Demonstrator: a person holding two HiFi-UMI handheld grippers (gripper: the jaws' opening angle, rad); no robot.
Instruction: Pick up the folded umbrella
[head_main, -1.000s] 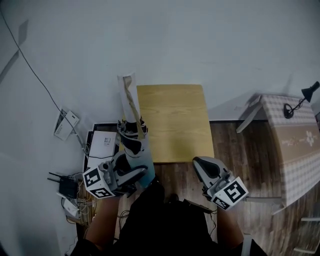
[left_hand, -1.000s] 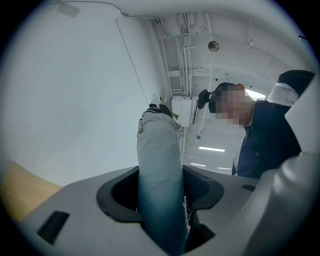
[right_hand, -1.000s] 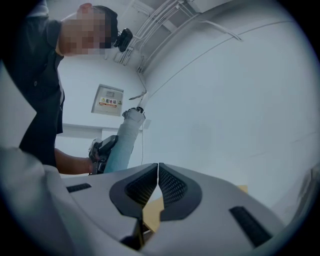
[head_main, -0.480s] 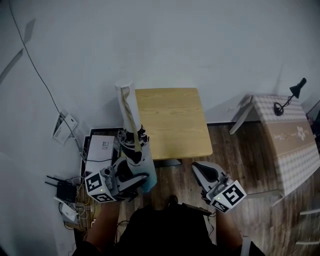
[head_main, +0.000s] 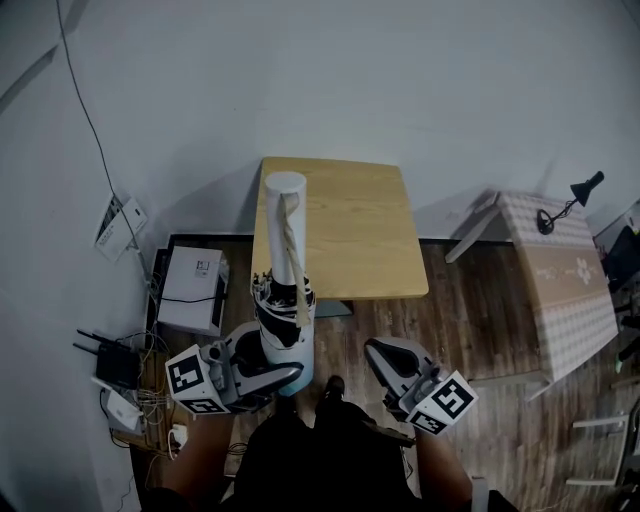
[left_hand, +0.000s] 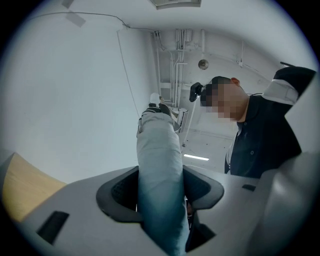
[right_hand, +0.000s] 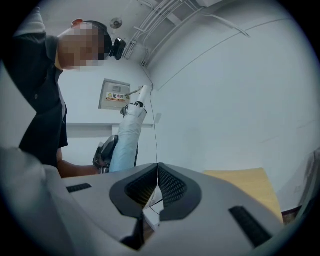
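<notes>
Head view: the folded umbrella (head_main: 284, 300) was clamped upright by the left gripper (head_main: 266, 366), clear of the table (head_main: 350, 240). The right gripper (head_main: 386, 356) was closed on nothing; the pickup was judged done.

- The folded umbrella (head_main: 284, 275) is pale blue fabric, rolled tight, with a white cylindrical end and a tan strap running down from it.
- It stands nearly upright, white end uppermost, lifted clear of the tabletop (head_main: 350, 240).
- My left claw (head_main: 283, 362) clamps its fabric body low down, jaws pressing on both sides.
</notes>
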